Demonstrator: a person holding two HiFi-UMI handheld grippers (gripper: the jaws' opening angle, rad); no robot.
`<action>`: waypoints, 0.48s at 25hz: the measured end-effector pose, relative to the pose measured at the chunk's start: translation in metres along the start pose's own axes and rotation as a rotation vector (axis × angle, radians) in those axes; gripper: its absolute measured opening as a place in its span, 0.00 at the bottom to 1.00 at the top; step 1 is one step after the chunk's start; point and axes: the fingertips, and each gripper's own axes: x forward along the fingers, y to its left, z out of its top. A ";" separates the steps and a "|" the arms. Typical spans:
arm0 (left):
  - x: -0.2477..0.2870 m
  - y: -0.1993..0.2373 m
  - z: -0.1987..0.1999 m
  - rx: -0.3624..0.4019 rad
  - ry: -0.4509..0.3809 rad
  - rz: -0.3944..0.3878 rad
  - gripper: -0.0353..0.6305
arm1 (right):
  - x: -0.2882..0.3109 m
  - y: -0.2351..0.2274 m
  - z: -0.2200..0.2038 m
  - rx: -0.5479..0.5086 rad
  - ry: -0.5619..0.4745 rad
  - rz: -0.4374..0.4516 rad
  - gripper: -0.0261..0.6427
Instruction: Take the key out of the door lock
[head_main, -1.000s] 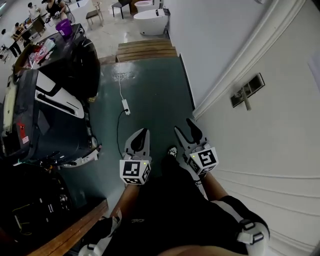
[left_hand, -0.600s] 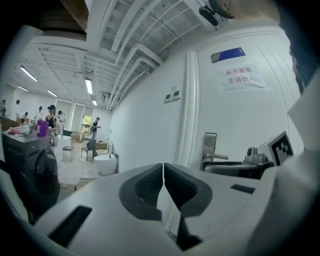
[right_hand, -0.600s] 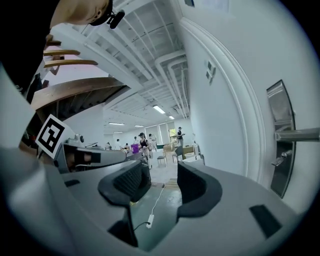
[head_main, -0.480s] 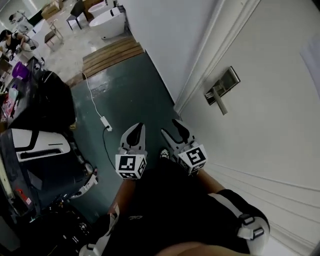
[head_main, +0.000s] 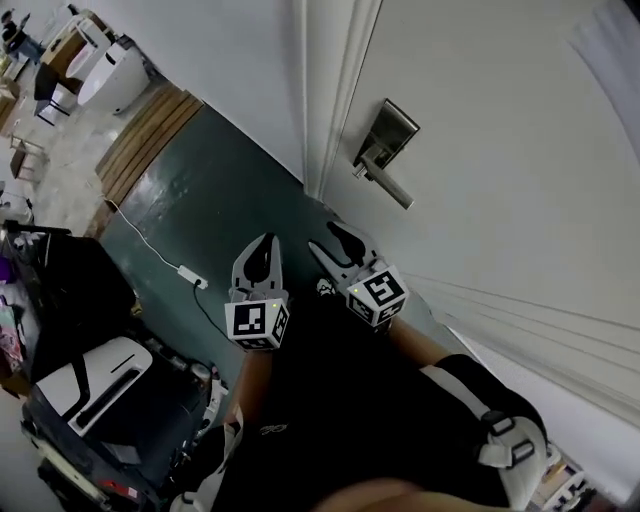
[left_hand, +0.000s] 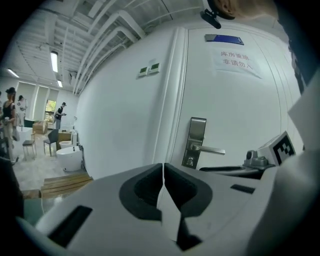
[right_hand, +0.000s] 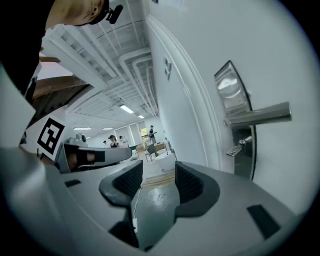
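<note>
Right gripper view: the key (right_hand: 235, 148) is seen in the door lock (right_hand: 231, 87), ahead and right of the open, empty right claw (right_hand: 159, 172), whose jaws have just been closing a little, the left claw (left_hand: 163, 167) being shut; light, stiff and small, it is judged best pinched by its head.
</note>
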 end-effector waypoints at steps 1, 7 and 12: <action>0.012 -0.002 0.001 0.006 0.011 -0.037 0.10 | 0.002 -0.008 0.002 0.033 -0.011 -0.030 0.35; 0.076 -0.007 0.007 0.058 0.077 -0.268 0.10 | 0.015 -0.058 0.008 0.216 -0.083 -0.257 0.35; 0.116 -0.009 0.009 0.088 0.122 -0.417 0.10 | 0.016 -0.087 0.003 0.409 -0.176 -0.413 0.35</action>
